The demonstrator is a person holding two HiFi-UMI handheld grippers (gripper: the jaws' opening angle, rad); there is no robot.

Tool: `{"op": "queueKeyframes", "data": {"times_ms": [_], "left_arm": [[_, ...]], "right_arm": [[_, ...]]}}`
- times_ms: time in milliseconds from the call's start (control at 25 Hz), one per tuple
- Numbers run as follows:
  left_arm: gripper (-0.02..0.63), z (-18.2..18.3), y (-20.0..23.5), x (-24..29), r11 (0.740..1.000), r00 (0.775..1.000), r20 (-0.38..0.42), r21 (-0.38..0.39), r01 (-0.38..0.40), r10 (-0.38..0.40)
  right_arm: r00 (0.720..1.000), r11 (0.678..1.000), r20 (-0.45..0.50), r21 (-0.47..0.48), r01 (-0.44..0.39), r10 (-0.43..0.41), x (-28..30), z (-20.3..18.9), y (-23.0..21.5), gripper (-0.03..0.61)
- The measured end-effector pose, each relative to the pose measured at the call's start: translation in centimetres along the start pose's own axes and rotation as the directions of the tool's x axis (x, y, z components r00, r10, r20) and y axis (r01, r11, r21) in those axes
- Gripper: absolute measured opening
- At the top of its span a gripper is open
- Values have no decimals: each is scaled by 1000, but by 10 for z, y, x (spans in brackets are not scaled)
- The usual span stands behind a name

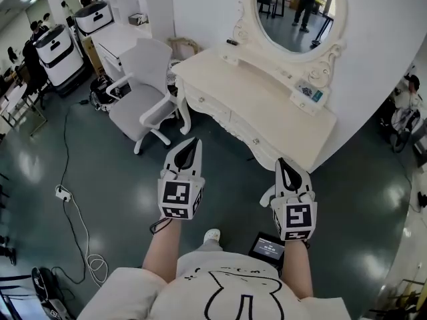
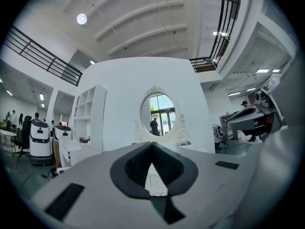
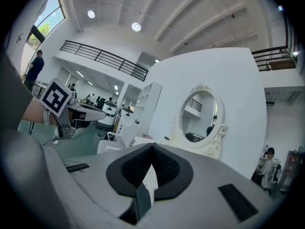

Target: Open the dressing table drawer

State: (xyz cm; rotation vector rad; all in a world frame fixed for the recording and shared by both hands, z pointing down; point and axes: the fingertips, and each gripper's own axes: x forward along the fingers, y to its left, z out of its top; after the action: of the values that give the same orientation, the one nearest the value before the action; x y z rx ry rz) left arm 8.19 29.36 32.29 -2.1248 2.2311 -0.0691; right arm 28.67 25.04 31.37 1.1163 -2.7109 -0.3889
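A cream dressing table [image 1: 267,109] with an oval mirror [image 1: 293,9] stands ahead against a white wall. Its drawer fronts [image 1: 227,122] with small knobs face me and are closed. My left gripper [image 1: 193,142] hovers over the floor short of the table's front, shut and empty. My right gripper [image 1: 286,163] is level with it, just short of the table's right front corner, also shut with nothing in it. In the left gripper view the shut tips [image 2: 152,143] point at the mirror [image 2: 158,114]. In the right gripper view the tips [image 3: 153,145] meet below the mirror [image 3: 199,116].
A white office chair [image 1: 143,95] stands left of the table. White robots [image 1: 57,52] and people are at the back left. A cable and power strip [image 1: 62,193] lie on the floor. A black device [image 1: 269,248] sits by my feet. A small box [image 1: 311,93] rests on the tabletop.
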Motion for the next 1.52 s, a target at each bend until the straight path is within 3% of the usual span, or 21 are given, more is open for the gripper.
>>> {"op": "queueKeyframes", "data": {"times_ms": [560,960,1200,1520], "left_arm": [[3,-21,55,99,998,998,-26,-16,60,-61],[3,-36,67,137,998,998,-43,-33,46,-47],[3,-43,77,174,999,998,-53,-31,36,-38],[3,-48,100,247,999,997,-69,-5,42,-42]], "right_arm": [[998,999,-52,13,35,-34,115,-12,-13,15],[997,999,-76,21,29,-27,157,-28,-34,15],[996,998,-91,-62,-10,4,193,-32,-43,15],[996,1000,-86,-27,-2,0,264,-39,-79,15]]}}
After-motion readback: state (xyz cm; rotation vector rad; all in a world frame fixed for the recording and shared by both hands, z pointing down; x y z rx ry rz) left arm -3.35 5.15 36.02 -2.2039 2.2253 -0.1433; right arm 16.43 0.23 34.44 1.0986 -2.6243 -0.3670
